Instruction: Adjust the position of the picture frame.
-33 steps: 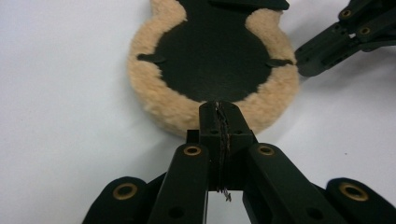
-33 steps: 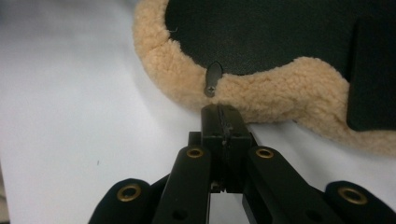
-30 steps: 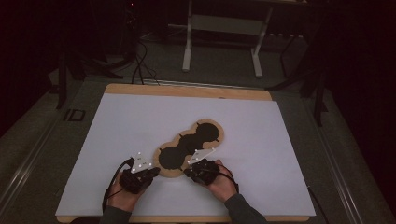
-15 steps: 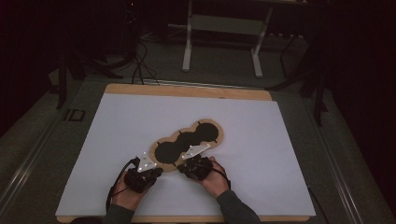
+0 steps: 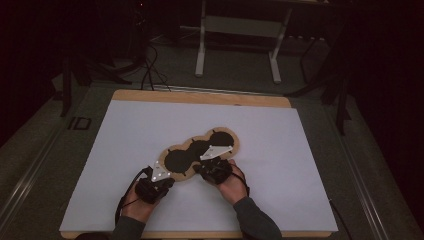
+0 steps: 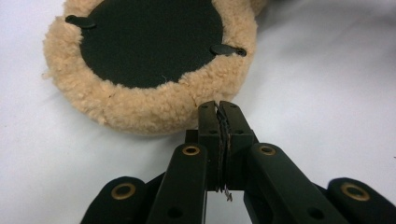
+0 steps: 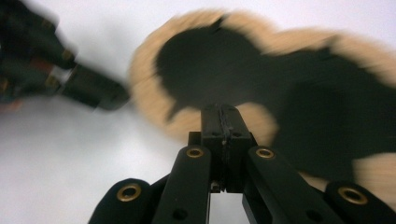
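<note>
One white table (image 5: 150, 125) carries everything, its wooden rim showing along the far edge. On it lies one fleece pad (image 5: 197, 152), tan and woolly at the border with a black face turned up, shaped as three joined rounds. It sits nearer the front edge than the back, about midway between the left and right edges, running aslant from front-left to back-right.

Two grippers work on it. The left gripper (image 5: 159, 176) is at the pad's front-left round, and in the left gripper view its jaws are pressed together with their tips right at the fleece rim (image 6: 154, 112); whether any wool is pinched between them I cannot tell. The right gripper (image 5: 212, 159) is at the pad's front side near the middle round, jaws likewise closed tight, their tips (image 7: 223, 112) against the fleece border.

The risk, as I judge it: with so thin a bite, if any, the soft pile could slide out of either pair of jaws once pulled. If one hand leads the other, the pad may twist or fold instead of moving flat.
</note>
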